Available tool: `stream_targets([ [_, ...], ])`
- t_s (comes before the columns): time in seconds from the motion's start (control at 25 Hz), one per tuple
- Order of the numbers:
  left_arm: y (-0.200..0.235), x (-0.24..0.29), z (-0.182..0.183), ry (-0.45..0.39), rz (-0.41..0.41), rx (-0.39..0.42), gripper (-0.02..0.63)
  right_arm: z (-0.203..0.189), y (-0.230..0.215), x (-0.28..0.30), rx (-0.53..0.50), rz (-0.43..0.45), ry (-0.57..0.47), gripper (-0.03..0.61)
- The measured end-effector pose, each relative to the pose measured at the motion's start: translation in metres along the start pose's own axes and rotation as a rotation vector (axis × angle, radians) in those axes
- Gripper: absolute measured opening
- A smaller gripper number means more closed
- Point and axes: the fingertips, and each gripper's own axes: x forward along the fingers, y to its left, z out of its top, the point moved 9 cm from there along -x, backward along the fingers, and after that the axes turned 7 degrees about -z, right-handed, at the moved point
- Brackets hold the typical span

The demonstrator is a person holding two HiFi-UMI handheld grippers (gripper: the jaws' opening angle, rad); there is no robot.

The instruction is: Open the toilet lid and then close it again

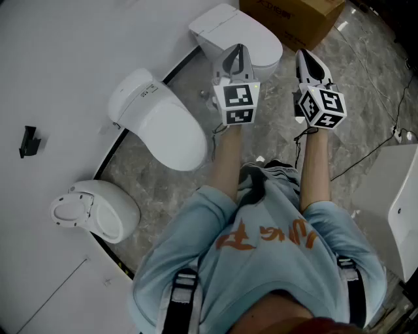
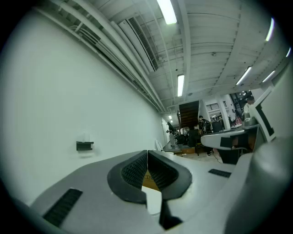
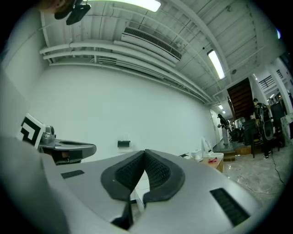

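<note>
Three white toilets stand along the white wall with their lids down: a far one [image 1: 258, 36], a middle one [image 1: 160, 124] and a near one [image 1: 98, 210]. My left gripper [image 1: 236, 57] is held level in front of the far toilet, jaws shut with nothing between them [image 2: 147, 160]. To its right, my right gripper [image 1: 308, 60] hangs over the marble floor, also shut and empty [image 3: 144, 160]. Neither gripper touches a toilet. The left gripper [image 3: 66, 148] shows at the left edge of the right gripper view.
A cardboard box [image 1: 294, 16] stands behind the far toilet. A black cable [image 1: 366, 153] runs across the floor at the right, near a white fixture [image 1: 401, 209]. A small black bracket [image 1: 29, 141] is fixed to the wall.
</note>
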Motion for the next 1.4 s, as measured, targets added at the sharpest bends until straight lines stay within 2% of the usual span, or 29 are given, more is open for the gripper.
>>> stream_targets([
  [0.2, 0.011, 0.003, -0.003, -0.008, 0.005, -0.024, 0.026, 0.005, 0.003, 0.002, 0.04, -0.03, -0.04, 0.012],
  [0.28, 0.017, 0.003, -0.008, -0.01, 0.019, -0.048, 0.026, 0.007, 0.003, 0.0, 0.02, -0.033, -0.043, 0.012],
  [0.52, 0.025, 0.009, -0.021, 0.004, 0.031, -0.1, 0.026, 0.011, -0.024, -0.008, 0.023, -0.109, -0.033, 0.012],
  [0.76, 0.032, 0.023, -0.021, 0.0, 0.043, -0.095, 0.026, 0.013, -0.025, 0.01, 0.015, -0.081, -0.04, 0.014],
  [1.08, 0.068, 0.055, -0.032, -0.005, 0.116, -0.081, 0.026, 0.003, -0.033, 0.068, 0.013, -0.034, -0.063, 0.012],
  [1.4, 0.096, 0.147, -0.033, 0.011, 0.161, -0.04, 0.026, -0.012, -0.066, 0.183, 0.062, 0.035, -0.063, 0.012],
])
